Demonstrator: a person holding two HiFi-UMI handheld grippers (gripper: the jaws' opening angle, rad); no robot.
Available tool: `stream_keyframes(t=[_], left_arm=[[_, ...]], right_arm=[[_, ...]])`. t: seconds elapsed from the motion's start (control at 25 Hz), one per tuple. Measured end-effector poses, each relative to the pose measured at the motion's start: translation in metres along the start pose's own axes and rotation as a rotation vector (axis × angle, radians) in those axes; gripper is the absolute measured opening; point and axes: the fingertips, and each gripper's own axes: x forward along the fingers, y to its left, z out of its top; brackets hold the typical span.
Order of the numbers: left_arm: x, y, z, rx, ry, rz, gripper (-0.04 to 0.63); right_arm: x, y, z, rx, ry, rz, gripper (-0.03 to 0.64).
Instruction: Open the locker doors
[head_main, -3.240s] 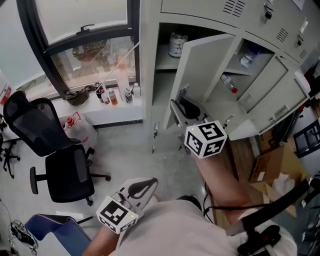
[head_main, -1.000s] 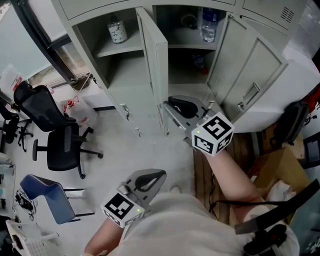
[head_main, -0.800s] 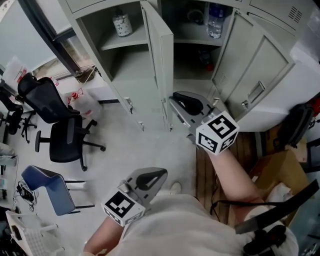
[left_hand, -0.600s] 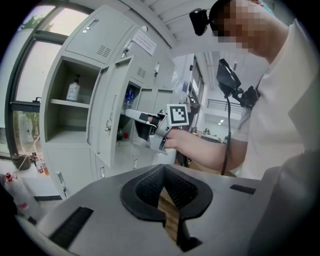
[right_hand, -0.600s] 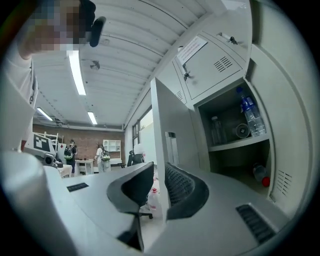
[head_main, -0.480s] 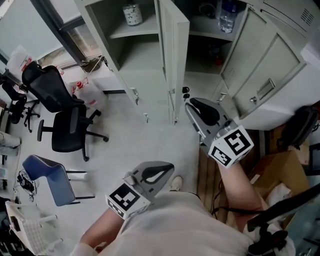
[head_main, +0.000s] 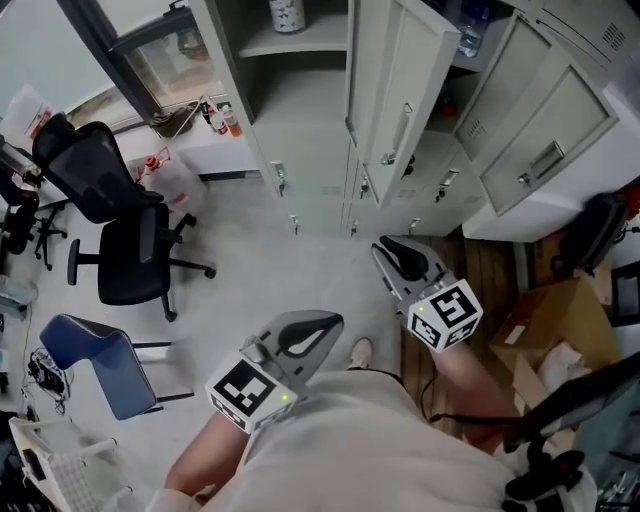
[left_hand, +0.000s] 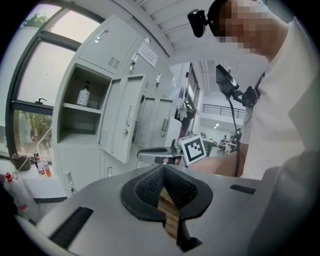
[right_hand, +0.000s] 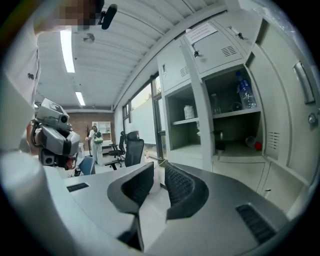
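The left hand-held gripper was clenched, its pads meeting at the tips with nothing caught between them. The right hand-held gripper was released, with a clear gap between its pads and nothing in that gap. Both were held low over the grey floor, apart from each other, pointing toward the lockers and touching none of them. Bare floor lay between them and the foot of the lockers.

Ahead of the right hand-held gripper, the middle locker door stood swung outward, its handle facing the person. This door projected between two open compartments and partly screened the right one. A white bottle stood on the shelf of the left compartment. A clear water bottle stood on the upper shelf of the right compartment. A further door to the right also stood open, at a slant. The lower locker doors beneath appeared closed.

Left of the lockers, small bottles stood on a window sill, with a pale plastic container on the floor below. A black office chair and a blue chair occupied the floor further left. To the right lay a strip of wooden flooring and an open cardboard box.
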Motion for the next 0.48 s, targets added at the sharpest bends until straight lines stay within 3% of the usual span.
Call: stream_keyframes(t=[0.48], left_arm=[[-0.172,0.054,-0.061,-0.038,-0.006,0.078,0.009]], right_arm=[[0.104,0.132,-0.034,-0.018,0.068,-0.027,0.064]])
